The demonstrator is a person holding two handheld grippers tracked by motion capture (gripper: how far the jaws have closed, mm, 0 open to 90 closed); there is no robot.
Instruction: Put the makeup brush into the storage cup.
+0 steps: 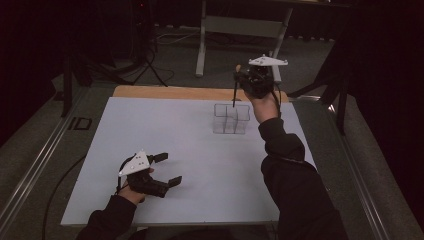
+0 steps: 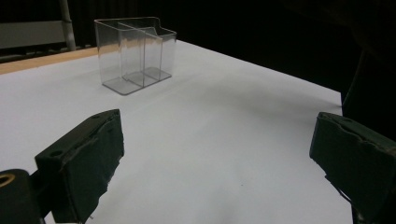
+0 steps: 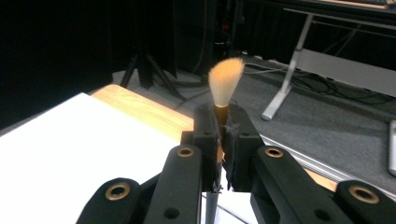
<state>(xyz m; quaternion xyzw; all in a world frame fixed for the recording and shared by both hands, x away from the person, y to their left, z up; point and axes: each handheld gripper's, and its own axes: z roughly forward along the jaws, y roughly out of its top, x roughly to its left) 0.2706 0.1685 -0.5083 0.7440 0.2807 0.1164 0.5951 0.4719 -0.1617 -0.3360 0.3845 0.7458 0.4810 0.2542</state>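
A clear plastic organiser (image 1: 231, 118) with compartments stands on the white table top (image 1: 165, 140), toward the back right; in the left gripper view the organiser (image 2: 135, 52) sits ahead at upper left. My right gripper (image 1: 239, 75) hangs above it, shut on a makeup brush (image 3: 224, 81) with tan bristles up and its dark handle (image 1: 233, 95) pointing down over the organiser. Near the front left of the table my left gripper (image 1: 169, 170) rests open, its pads (image 2: 88, 154) wide apart and nothing between them.
A wooden strip (image 1: 165, 92) runs along the table's far edge. Behind it stand a grey table frame (image 1: 202, 45) and a tripod (image 1: 150, 60) on the dark carpet. A person's dark sleeve (image 1: 290, 180) crosses the table's right front.
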